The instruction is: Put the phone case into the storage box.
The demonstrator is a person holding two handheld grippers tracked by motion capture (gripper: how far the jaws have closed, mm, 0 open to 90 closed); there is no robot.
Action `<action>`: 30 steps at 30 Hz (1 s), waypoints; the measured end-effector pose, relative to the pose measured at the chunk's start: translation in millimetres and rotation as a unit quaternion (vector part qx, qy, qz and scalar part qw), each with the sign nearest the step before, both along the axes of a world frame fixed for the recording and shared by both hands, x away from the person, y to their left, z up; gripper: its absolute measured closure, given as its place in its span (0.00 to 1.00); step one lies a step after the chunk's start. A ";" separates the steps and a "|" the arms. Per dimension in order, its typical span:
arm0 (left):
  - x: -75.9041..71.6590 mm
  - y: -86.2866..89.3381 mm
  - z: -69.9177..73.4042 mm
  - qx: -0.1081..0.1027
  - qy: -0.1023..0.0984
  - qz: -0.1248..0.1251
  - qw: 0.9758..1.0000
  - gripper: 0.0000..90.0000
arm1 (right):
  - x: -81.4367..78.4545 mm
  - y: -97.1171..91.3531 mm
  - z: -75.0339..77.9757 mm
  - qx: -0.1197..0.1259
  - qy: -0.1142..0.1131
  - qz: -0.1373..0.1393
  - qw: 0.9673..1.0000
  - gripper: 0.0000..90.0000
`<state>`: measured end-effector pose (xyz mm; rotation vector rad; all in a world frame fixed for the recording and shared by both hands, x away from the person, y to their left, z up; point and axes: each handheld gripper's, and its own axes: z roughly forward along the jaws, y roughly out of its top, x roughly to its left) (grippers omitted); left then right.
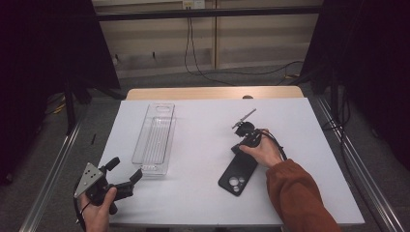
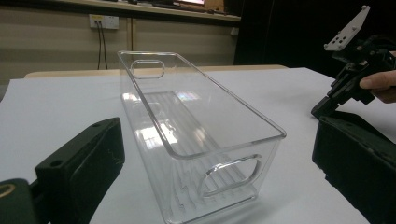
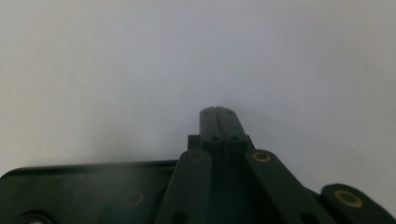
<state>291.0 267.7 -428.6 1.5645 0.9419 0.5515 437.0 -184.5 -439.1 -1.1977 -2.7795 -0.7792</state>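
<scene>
Stock on the table: phone case, clear bin, two grippers

Phone case (image 1: 238, 173): black, matt, a flat rounded rectangle with a cluster of round camera cut-outs at its near end. It lies slanted on the white table (image 1: 203, 145), right of centre. Its far end sits under my right gripper (image 1: 238, 148); I cannot tell from the high view whether tool and case touch. In the right gripper view a dark, smooth edge with a rounded corner (image 3: 84, 186) lies beneath the tool.

Right gripper: black, hard plastic, brass-coloured rivets on the linkage bars. Its two jaws are pressed flat together with nothing between them, tips pointing down at bare white surface. A hand in a rust-orange sleeve (image 1: 295, 193) holds it.

Clear bin (image 1: 154, 140): transparent hard plastic, long and narrow, straight walls, ribbed floor, an oval handle hole in each short end. It stands upright left of centre, well apart from the case.

Left gripper (image 1: 126, 178): black, with a grey three-cornered plate on top, held at the near left corner of the table. I see its jaws spread wide, empty, facing the near end of the bin.

Table: white, smooth sheet over a pale wooden top.
</scene>
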 end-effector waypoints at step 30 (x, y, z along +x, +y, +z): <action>-0.3 0.1 -0.1 0.003 -0.001 0.001 1.000 0.03 | -24.6 -30.2 -0.5 0.008 -0.006 -0.022 1.000 1.00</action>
